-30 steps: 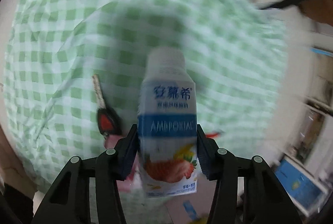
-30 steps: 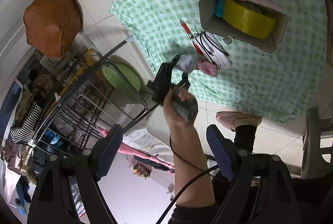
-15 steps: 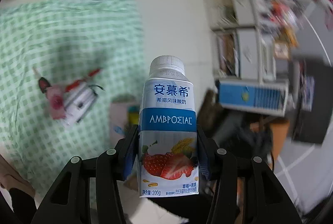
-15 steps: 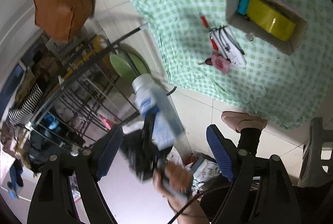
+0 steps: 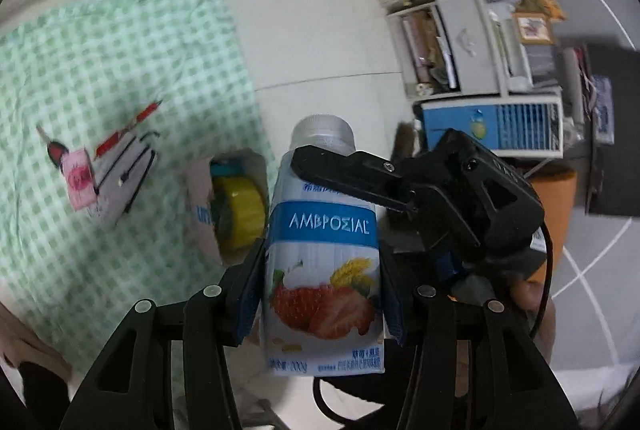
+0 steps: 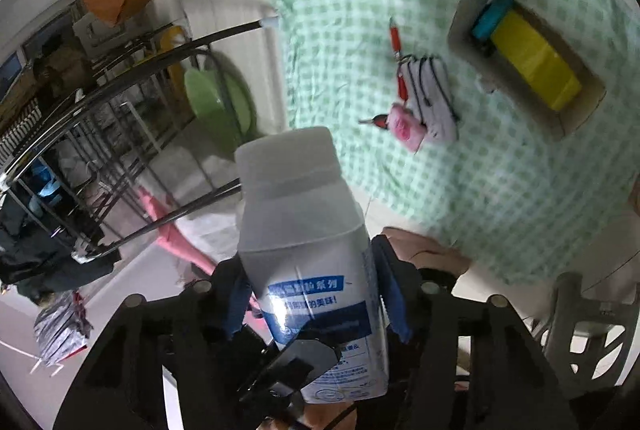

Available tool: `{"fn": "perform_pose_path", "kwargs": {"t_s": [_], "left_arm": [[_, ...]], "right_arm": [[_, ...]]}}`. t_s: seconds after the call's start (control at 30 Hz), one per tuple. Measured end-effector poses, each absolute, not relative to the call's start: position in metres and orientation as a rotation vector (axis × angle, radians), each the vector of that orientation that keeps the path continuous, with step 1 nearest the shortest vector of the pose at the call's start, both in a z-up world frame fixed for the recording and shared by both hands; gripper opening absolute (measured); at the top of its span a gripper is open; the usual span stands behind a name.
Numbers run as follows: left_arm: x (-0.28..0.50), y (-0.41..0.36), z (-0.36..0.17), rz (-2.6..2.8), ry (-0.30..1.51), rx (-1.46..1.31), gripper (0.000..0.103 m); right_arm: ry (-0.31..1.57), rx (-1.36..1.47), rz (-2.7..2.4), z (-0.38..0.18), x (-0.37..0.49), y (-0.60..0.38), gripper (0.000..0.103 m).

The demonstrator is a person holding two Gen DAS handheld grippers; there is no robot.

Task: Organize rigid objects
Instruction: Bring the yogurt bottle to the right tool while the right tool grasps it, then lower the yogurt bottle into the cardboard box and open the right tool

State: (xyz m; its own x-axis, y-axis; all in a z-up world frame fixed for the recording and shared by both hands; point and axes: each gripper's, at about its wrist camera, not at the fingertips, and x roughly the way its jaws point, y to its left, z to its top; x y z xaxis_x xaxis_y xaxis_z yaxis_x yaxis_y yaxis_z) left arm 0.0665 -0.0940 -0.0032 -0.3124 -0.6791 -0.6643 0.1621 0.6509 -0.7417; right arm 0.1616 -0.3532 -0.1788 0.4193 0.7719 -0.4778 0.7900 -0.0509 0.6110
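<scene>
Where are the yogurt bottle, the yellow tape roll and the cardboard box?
yogurt bottle [image 5: 332,226]: left wrist view, blue label band.
yellow tape roll [image 6: 534,68]: right wrist view, outer yellow face.
cardboard box [image 6: 464,26]: right wrist view, near wall.

The yogurt drink carton [image 5: 323,262] carries "AMBROSIAL" in white capitals on a blue band across its front; smaller print along its bottom edge is too blurred to read. Its other face, in the right wrist view, bears white Chinese characters on a blue panel. The cardboard box [image 5: 200,206] shows blue letters, seemingly "un".
</scene>
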Motion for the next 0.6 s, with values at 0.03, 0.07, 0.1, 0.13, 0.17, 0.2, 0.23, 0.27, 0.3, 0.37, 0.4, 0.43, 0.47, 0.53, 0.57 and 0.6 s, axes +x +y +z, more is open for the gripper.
{"fn": "perform_pose_path", "kwargs": {"t_s": [0.03,0.07,0.1,0.13,0.17,0.2,0.23,0.27,0.3,0.37,0.4,0.43,0.47,0.53,0.57,0.6], "left_arm": [[0.069,-0.092,-0.011,-0.873,1.726,-0.449,0.051],[0.072,-0.086,-0.018,-0.850,1.768,-0.487,0.053],[0.073,-0.080,-0.023,-0.833,1.800,-0.526,0.053],[0.075,-0.072,-0.029,-0.813,1.835,-0.579,0.054],[0.076,-0.062,-0.036,-0.787,1.868,-0.644,0.054],[0.077,-0.050,-0.045,-0.751,1.900,-0.716,0.054],[0.078,-0.039,-0.050,-0.704,1.929,-0.780,0.054],[0.077,-0.026,-0.060,-0.640,1.957,-0.862,0.054],[0.075,-0.015,-0.067,-0.584,1.974,-0.939,0.054],[0.071,0.013,-0.085,-0.450,2.001,-1.097,0.054],[0.071,0.028,-0.092,-0.380,2.001,-1.150,0.054],[0.072,0.037,-0.092,-0.347,1.992,-1.166,0.054],[0.076,0.047,-0.093,-0.318,1.966,-1.178,0.054],[0.082,0.059,-0.088,-0.312,1.924,-1.191,0.054],[0.086,0.062,-0.086,-0.318,1.909,-1.202,0.054],[0.088,0.065,-0.082,-0.326,1.897,-1.214,0.054]], "right_arm": [[1.348,1.805,-0.048,-0.184,0.161,-0.355,0.054],[1.347,1.802,-0.071,-0.189,0.161,-0.358,0.054],[1.344,1.801,-0.102,-0.195,0.159,-0.361,0.053],[1.344,1.798,-0.125,-0.199,0.158,-0.363,0.053],[1.346,1.794,-0.149,-0.204,0.157,-0.366,0.053],[1.345,1.791,-0.173,-0.209,0.155,-0.369,0.053],[1.344,1.784,-0.200,-0.214,0.154,-0.372,0.053],[1.340,1.772,-0.230,-0.218,0.153,-0.377,0.053],[1.334,1.757,-0.273,-0.223,0.151,-0.383,0.053],[1.322,1.738,-0.357,-0.235,0.144,-0.397,0.053],[1.329,1.717,-0.403,-0.241,0.141,-0.404,0.053],[1.332,1.701,-0.441,-0.246,0.137,-0.410,0.053],[1.339,1.679,-0.484,-0.250,0.134,-0.416,0.053],[1.355,1.616,-0.556,-0.256,0.132,-0.426,0.053],[1.349,1.582,-0.580,-0.258,0.133,-0.430,0.053],[1.340,1.551,-0.594,-0.259,0.135,-0.433,0.053]]}}
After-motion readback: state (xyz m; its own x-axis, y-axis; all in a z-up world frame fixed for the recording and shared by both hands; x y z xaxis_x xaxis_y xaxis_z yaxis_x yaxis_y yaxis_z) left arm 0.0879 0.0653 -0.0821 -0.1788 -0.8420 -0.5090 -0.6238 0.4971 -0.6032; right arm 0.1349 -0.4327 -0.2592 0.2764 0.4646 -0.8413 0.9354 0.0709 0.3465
